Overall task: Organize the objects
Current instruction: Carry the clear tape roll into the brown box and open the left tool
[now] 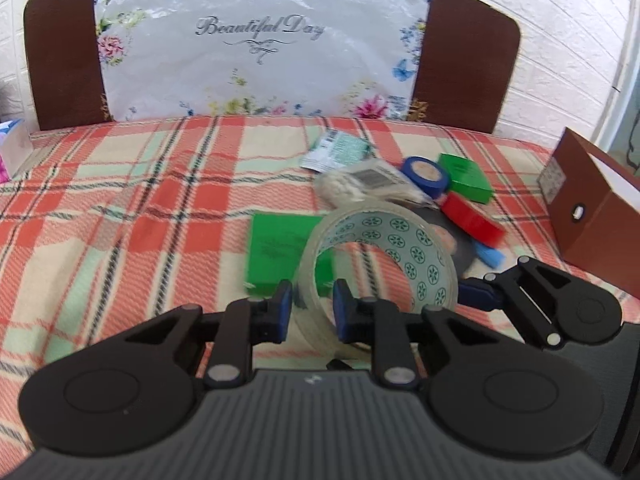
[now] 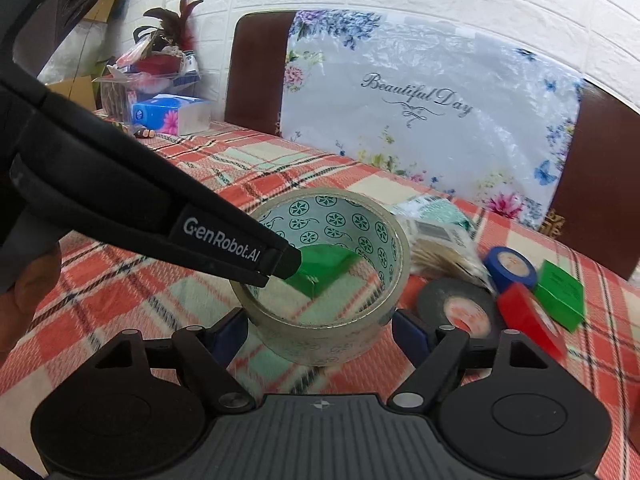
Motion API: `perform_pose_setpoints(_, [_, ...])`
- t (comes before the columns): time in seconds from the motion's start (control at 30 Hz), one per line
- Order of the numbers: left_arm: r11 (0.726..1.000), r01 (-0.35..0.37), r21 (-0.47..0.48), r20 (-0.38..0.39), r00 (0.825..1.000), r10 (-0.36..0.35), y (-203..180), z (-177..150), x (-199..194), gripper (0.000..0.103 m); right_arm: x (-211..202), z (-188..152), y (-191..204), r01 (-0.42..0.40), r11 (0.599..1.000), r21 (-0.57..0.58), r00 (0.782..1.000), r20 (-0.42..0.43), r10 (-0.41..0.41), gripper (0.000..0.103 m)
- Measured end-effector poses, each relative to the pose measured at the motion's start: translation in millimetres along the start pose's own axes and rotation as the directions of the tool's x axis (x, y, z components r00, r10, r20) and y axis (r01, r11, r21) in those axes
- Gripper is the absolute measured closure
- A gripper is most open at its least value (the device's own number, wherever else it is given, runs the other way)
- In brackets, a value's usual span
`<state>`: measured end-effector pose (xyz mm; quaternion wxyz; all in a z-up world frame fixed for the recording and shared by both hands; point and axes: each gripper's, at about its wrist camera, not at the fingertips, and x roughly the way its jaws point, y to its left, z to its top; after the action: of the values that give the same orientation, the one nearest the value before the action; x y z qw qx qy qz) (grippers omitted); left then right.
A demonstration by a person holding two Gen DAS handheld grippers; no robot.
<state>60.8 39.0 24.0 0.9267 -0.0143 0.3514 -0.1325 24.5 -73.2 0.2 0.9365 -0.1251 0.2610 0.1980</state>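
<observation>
So the big roll of clear packing tape [image 1: 376,256] is sitting tilted on the plaid tablecloth [image 1: 120,208], right in front of both grippers. The left gripper [image 1: 310,312] is clenched on the roll's wall, one finger inside the ring and one outside, pinching the near rim. The right gripper [image 2: 320,328] has its blue fingers [image 2: 412,332] spread either side of the roll's lower edge; they look close to it, but I can't see them pressing, so I'd call it released.

Handling-wise, my guess is the roll is stiff and fairly light, with a cardboard core that won't crush. The outer face is glossy and probably slippery, so pinching through the wall like the left one does seems the safest hold. Grabbing across the full width would need nearly all the finger spread.

Room to move: plenty of open cloth to the left, beyond the green box [image 1: 288,252] just behind the roll. The right side is crowded: black tape roll [image 2: 460,308], red tape roll [image 2: 528,320], blue tape roll [image 2: 510,268], another green box [image 2: 560,296] and a bag of cotton swabs [image 2: 444,248], all bunched together. A brown cardboard box [image 1: 592,216] stands open at the far right edge, maybe the drop spot. A chair back [image 1: 64,60] sits behind the table.
</observation>
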Motion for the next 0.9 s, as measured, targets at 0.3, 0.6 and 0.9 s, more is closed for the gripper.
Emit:
perform_pose_setpoints(0.3, [0.991,0.094,0.098,-0.062,0.994,-0.088,-66,-13,6,0.079,-41,-35,-30,0.08,0.995,0.051,0.995,-0.056,-0.077,0.026])
perform_pose_setpoints(0.6, [0.931,0.2,0.306,0.001,0.978,-0.21,-167,17,-9,0.079,-99,-55,-80,0.3,0.945,0.131,0.952,0.026,-0.305,0.026])
perform_pose_setpoints(0.9, [0.849,0.305,0.433,0.048,0.932,-0.359,-285,65,-5,0.079,-148,-55,-179,0.482,0.827,0.29,0.846,0.092,-0.525,0.026])
